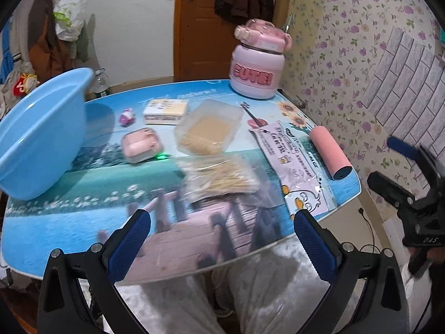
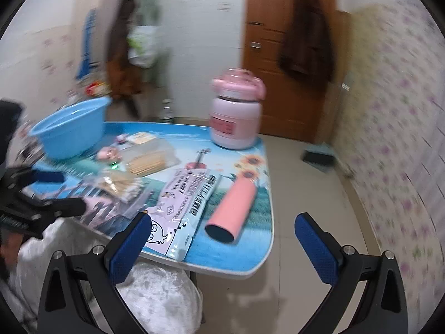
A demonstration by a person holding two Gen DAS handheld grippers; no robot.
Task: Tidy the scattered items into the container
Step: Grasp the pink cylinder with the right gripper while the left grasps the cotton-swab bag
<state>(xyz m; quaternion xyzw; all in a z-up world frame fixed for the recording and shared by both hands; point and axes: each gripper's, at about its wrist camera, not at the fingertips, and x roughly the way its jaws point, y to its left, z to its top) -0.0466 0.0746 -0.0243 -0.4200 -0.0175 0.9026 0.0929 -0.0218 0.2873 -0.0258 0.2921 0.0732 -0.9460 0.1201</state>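
Both hand-held grippers — left and right — gape wide, holding nothing. We'd grab the near cotton-swab pack squarely, then carry it left into the blue basin.

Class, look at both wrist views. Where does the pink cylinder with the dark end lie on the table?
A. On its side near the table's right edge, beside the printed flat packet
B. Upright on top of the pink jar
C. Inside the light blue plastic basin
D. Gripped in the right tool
A: the pink cylinder with the dark end lies on its side by the table's right edge, next to the printed flat packet, far from the light blue plastic basin.
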